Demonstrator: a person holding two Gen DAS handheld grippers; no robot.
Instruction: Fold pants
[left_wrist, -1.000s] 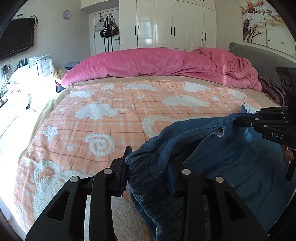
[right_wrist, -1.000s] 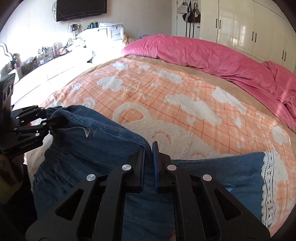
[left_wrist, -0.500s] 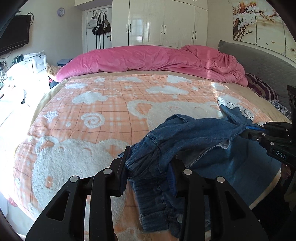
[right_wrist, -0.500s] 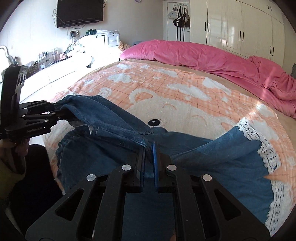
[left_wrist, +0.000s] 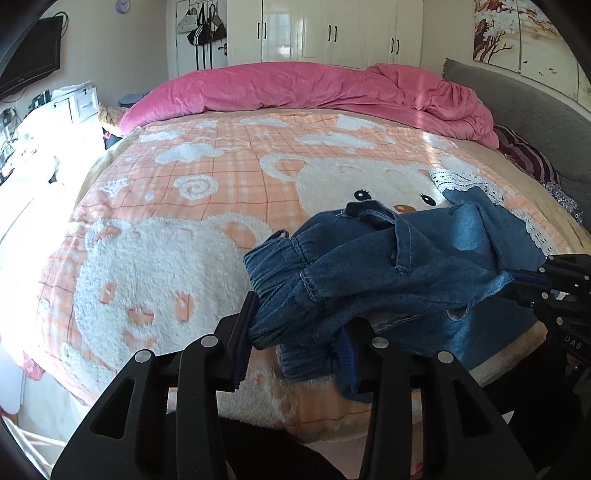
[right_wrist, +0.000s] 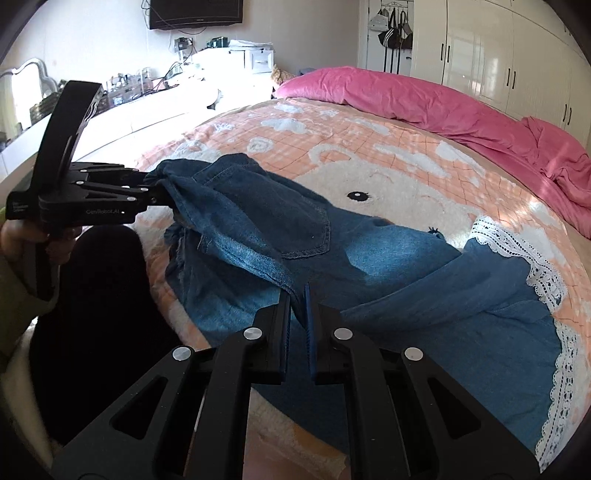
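Observation:
Blue denim pants (left_wrist: 388, 269) with white lace hems (right_wrist: 535, 273) lie across the near part of the bed, legs stretched toward the right. My left gripper (left_wrist: 299, 325) has the bunched elastic waistband between its fingers; its jaws are opening while the pads still press the fabric. From the right wrist view, the left gripper (right_wrist: 155, 192) holds that waistband corner lifted above the bed. My right gripper (right_wrist: 297, 295) is shut on the other waistband edge; in the left wrist view the right gripper (left_wrist: 517, 284) pinches it at the far right.
The bed carries an orange checked blanket (left_wrist: 166, 258) with white bears. A pink duvet (left_wrist: 314, 88) is heaped along its far side. White wardrobes (left_wrist: 332, 33) stand behind it. A person's dark-clothed leg (right_wrist: 92, 302) is at the near edge.
Both grippers have drawn back toward the near bed edge, dragging the pants with them. The lace-hemmed legs now lie spread on the blanket. The left jaws stand a little wider.

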